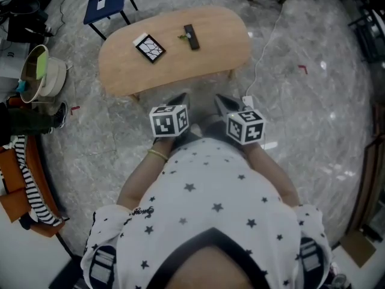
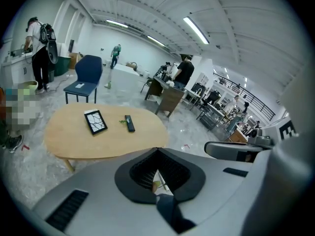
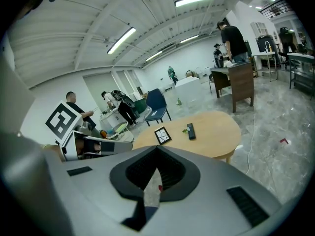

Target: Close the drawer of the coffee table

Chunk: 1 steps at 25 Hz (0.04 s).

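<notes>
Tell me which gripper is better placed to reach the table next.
Left, slightly. Both are shut, short of the table; the left gripper faces its near edge's middle, the right gripper sits nearer its right end. No drawer is in view.

Looks like a big open lab or workshop hall, not a home. High white ceiling (image 2: pixel 147 14) crossed by beams and lit by long strip lights (image 2: pixel 196 29). Polished grey marbled floor (image 1: pixel 313 101), marked with bits of red tape (image 1: pixel 302 69) and crossed by a loose white cable (image 1: pixel 264 53). Around a lone oval wooden coffee table (image 1: pixel 216 35) and a blue chair (image 2: pixel 88 73): work desks (image 3: pixel 241 80), people (image 2: pixel 184 70) standing at benches, and a dark railing (image 2: pixel 246 100) along the far side.
</notes>
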### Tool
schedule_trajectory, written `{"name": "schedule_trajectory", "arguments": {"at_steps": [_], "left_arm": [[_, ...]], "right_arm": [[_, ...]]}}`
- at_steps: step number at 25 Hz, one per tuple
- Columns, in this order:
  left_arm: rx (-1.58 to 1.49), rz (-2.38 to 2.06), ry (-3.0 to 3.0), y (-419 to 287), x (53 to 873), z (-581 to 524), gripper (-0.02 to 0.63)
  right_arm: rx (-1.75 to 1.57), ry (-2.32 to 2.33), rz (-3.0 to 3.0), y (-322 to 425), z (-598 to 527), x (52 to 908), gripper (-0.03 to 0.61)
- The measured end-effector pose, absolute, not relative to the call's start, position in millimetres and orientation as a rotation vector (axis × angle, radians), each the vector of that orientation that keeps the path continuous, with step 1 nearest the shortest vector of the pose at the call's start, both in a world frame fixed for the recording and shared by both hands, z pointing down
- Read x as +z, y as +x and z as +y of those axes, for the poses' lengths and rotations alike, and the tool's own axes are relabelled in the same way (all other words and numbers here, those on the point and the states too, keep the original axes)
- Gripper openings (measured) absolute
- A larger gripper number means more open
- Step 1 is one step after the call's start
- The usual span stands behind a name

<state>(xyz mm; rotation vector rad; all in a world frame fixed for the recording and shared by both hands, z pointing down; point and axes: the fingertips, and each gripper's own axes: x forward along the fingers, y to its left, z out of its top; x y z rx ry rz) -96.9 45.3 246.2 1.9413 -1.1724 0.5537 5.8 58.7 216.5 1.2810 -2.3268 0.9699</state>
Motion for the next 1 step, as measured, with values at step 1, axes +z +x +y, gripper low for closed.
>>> {"name": "schedule_trajectory", "arguments": {"at_steps": [1], "left_arm": [[0.556, -1.169, 1.944, -96.1, 246.5, 45.5, 0.009]], "right_arm": [[0.97, 1.275, -2.33, 4.6, 59.2, 216.8, 0.008]]}}
